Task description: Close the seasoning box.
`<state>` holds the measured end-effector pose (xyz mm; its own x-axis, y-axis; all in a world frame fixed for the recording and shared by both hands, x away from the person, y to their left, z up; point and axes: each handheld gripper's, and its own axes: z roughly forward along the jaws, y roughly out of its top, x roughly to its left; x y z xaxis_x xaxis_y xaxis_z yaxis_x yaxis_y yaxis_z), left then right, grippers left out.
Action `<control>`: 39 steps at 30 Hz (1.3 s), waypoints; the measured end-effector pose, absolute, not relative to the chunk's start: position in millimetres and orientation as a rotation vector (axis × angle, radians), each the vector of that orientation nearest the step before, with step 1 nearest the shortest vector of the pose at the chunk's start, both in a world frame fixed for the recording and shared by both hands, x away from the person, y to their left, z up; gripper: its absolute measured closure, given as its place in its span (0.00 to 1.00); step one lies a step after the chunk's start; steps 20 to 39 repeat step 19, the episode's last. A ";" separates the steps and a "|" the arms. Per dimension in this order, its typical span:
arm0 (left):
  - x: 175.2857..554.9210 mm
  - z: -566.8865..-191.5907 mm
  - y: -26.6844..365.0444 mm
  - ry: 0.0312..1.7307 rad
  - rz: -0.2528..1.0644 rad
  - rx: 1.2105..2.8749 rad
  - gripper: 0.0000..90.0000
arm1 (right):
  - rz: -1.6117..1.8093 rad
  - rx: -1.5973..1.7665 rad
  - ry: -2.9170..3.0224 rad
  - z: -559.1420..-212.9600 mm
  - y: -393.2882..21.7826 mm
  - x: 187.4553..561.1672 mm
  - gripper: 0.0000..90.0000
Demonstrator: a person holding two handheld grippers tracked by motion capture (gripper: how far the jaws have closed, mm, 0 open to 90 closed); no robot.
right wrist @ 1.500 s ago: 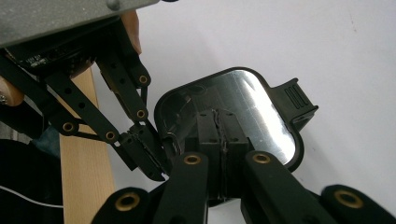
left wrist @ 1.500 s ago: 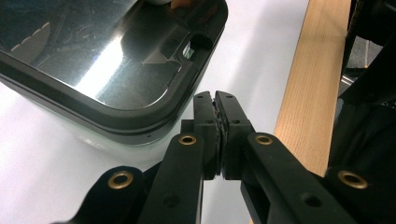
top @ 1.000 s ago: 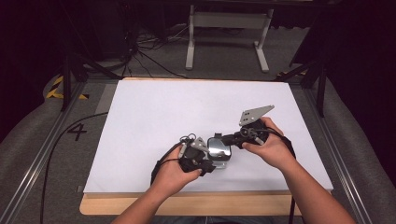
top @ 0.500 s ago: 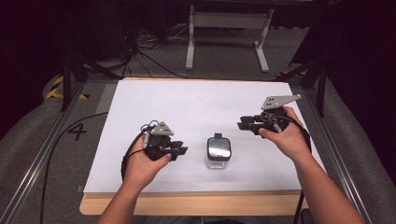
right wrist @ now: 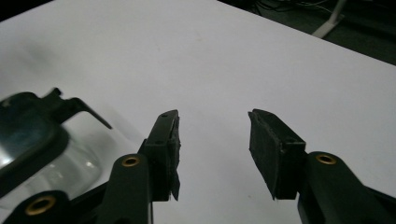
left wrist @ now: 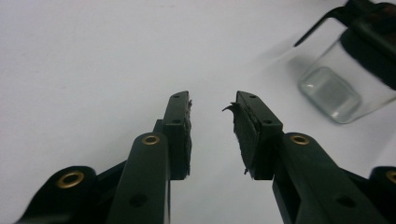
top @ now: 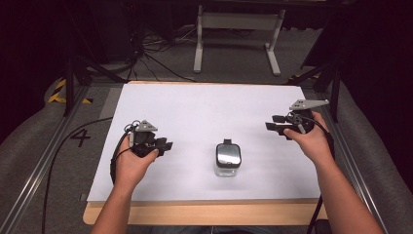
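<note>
Clear jar [top: 227,158], black lid on, upright on white sheet [top: 204,112]. Left gripper [top: 165,145] left of jar, right gripper [top: 271,123] right; both apart from it, jaws parted, empty.

From my station the one mark I can read is a black numeral "4" [top: 80,137], seen in the high view. It stands on the grey surface just outside the metal rail [top: 46,165] at the left of the table, beside the white sheet [top: 209,112] and near a black cable [top: 63,146]. It looks hand-drawn or stencilled, though the picture is too coarse for me to say which. Farther back on that side I see yellow and black hazard stripes [top: 61,92] on the floor, a warning sign without words. I can make out no lettering, brand or label in either gripper view.
</note>
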<state>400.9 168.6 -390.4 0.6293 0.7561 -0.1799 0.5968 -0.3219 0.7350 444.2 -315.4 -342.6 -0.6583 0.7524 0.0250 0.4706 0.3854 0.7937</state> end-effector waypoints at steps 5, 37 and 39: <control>411.4 -405.6 176.4 1.083 0.254 2.025 0.71 | 1.104 1.126 2.314 -362.8 -326.8 449.3 0.55; 425.5 -435.0 180.1 1.136 0.211 2.026 0.65 | 1.027 1.223 2.318 -409.7 -338.6 451.9 0.54; 425.5 -435.0 180.1 1.136 0.211 2.026 0.65 | 1.027 1.223 2.318 -409.7 -338.6 451.9 0.54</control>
